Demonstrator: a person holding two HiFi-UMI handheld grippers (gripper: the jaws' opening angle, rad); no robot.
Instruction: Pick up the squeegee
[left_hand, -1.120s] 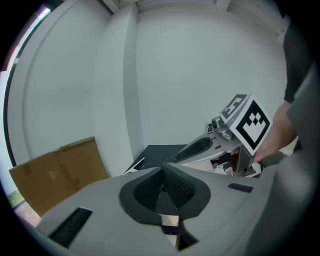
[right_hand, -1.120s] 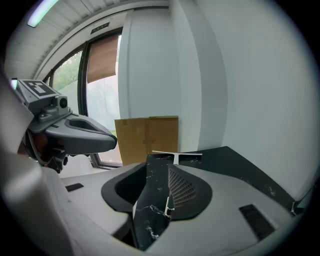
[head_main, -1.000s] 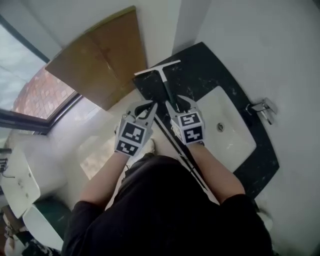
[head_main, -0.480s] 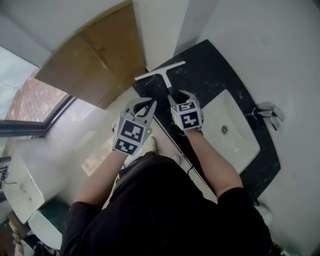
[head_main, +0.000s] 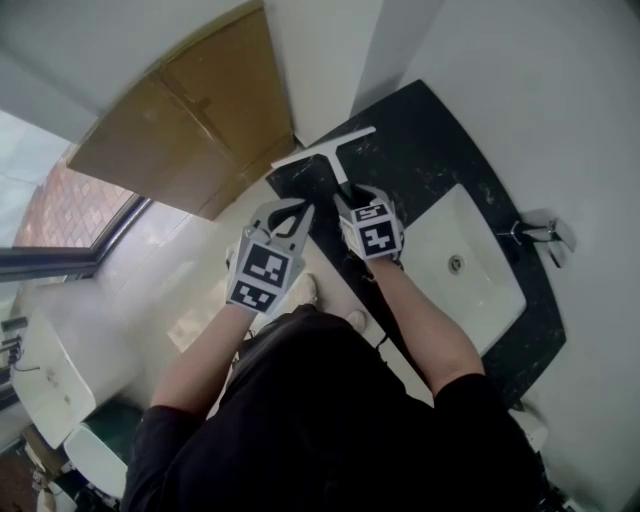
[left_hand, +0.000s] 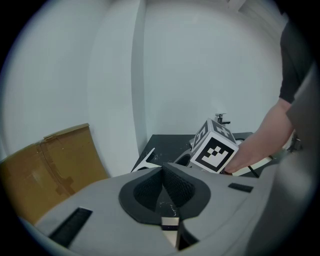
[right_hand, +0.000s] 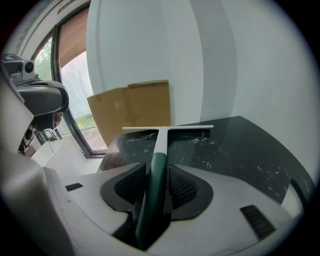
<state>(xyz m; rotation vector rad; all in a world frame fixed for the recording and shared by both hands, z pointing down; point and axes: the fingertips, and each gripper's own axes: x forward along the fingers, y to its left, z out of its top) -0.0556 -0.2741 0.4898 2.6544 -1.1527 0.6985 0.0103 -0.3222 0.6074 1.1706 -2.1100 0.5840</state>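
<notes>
The squeegee (head_main: 338, 165) has a white T-shaped blade and a dark green handle. It lies on the black marble countertop (head_main: 430, 150), with its blade toward the wall. My right gripper (head_main: 360, 196) is over the handle. In the right gripper view the handle (right_hand: 159, 160) runs between the pads, and the right gripper (right_hand: 156, 187) is shut on it. My left gripper (head_main: 298, 208) hovers just left of the counter's edge. Its pads meet with nothing between them (left_hand: 162, 187). The blade's end (left_hand: 145, 162) shows beyond it.
A white sink (head_main: 470, 260) with a chrome faucet (head_main: 540, 235) is set in the counter to the right. A flattened cardboard box (head_main: 190, 120) leans on the wall at the left, beside a window (head_main: 50, 200). White walls close in behind the counter.
My right gripper has slid forward along the handle toward the blade, and less handle shows ahead of it. The left gripper has stayed beside it, still shut.
</notes>
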